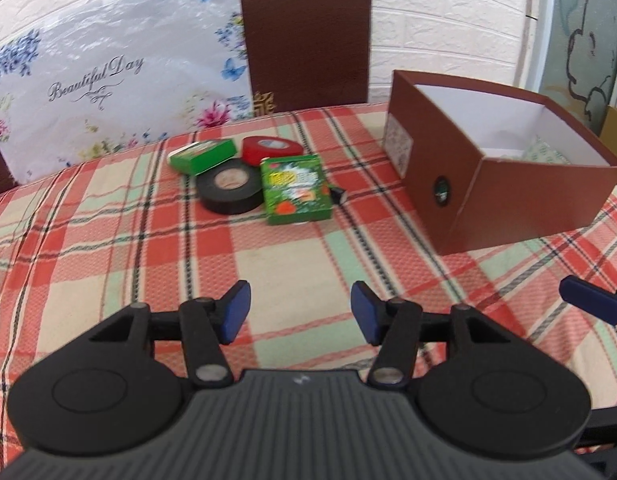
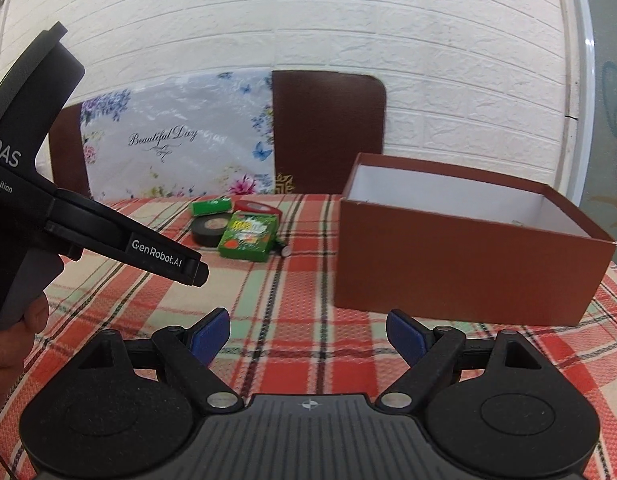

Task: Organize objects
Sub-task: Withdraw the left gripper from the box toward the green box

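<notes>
Closest in both views are the grippers themselves, held low over the plaid cloth of the counter [image 1: 108, 216]. Left gripper [image 1: 300, 312] has its blue pads parted with only cloth showing between them, grasping nothing. Right gripper [image 2: 308, 338] stands wider still, likewise released and empty.

Further back on the counter sits a small cluster: a black tape roll [image 1: 230, 191], a red tape roll [image 1: 270, 149] behind it, a green box [image 1: 296, 190] touching the black roll's side, and a second green box [image 1: 202, 155] at the back left. A small dark item [image 1: 337, 196] lies just beside the nearer green box; I cannot tell what it is.

An open brown box [image 1: 504, 200] stands to the right of the cluster, well apart from it. From the left wrist view you can see down into its white interior, where something pale and patterned lies in the far corner. From the right wrist view the front wall hides that, but that view shows the left gripper from the side, with a hand [image 2: 12, 344] around its handle.
</notes>
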